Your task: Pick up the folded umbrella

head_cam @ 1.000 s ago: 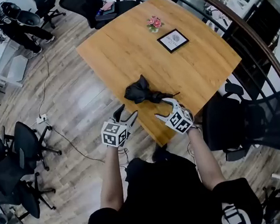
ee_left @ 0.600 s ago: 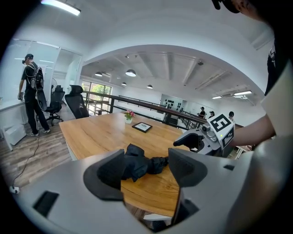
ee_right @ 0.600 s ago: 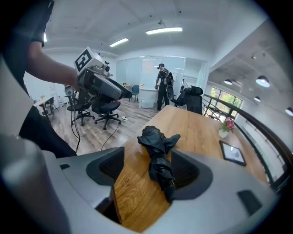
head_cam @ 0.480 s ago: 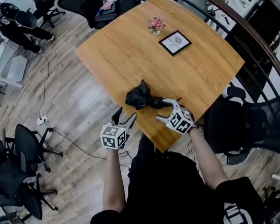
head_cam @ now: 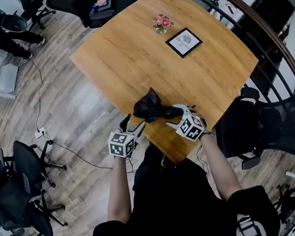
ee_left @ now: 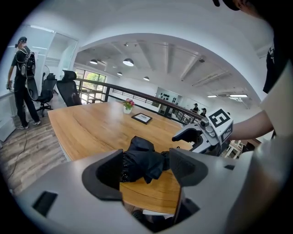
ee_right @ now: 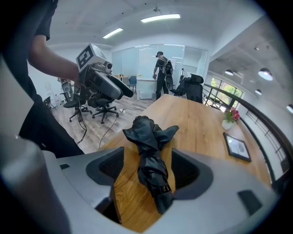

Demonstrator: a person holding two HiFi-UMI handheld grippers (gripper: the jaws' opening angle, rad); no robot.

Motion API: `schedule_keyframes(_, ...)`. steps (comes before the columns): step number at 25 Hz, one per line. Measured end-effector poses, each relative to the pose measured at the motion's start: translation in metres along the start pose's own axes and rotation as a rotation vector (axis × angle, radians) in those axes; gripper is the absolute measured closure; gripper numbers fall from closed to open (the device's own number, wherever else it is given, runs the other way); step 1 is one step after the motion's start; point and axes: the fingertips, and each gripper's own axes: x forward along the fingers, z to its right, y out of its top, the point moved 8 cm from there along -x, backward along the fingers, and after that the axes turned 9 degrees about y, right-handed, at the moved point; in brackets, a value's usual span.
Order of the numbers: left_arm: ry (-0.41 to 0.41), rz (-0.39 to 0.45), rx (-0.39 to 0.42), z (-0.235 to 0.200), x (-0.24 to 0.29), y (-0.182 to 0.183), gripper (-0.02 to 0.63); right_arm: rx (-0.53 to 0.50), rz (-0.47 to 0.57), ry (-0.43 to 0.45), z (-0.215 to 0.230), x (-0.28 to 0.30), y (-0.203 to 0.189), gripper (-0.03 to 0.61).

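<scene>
Black folded umbrella (head_cam: 154,107) is lying unpinched between opening jaws of left gripper (head_cam: 135,122) and wide-spread jaws of right gripper (head_cam: 173,115); reaching step, likely calling next for closing on it.

Clearance | I see bare worktop (head_cam: 128,52) all round the folded umbrella (head_cam: 150,106), which lies near the front edge | frame (head_cam: 183,42), flowers (head_cam: 162,23) well apart, far side | right tool (head_cam: 170,116) crowds handle end | black chair (head_cam: 270,125) beside right edge
</scene>
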Motion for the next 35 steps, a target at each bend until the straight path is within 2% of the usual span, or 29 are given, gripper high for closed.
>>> schedule_keyframes(9,-0.025,-0.066,0.000,-0.020,0.039,-0.016,0.293,0.032,-0.049,0.030,0.017,0.029,-0.021,0.236)
schedule_keyframes(16,-0.024,-0.109,-0.034,-0.036,0.062,-0.029,0.288,0.026,-0.084,0.084,0.025,0.058,-0.024,0.236)
schedule_keyframes(25,-0.047,-0.170,-0.037,-0.041,0.085,-0.039,0.282,0.027,-0.109,0.130,0.031,0.078,-0.030,0.236)
schedule_keyframes(31,-0.078,-0.181,-0.092,-0.045,0.094,-0.045,0.268,-0.041,-0.206,0.153,0.025,0.092,-0.037,0.249)
schedule_keyframes(35,-0.101,-0.187,-0.158,-0.047,0.098,-0.050,0.261,-0.016,-0.219,0.181,0.027,0.094,-0.036,0.249)
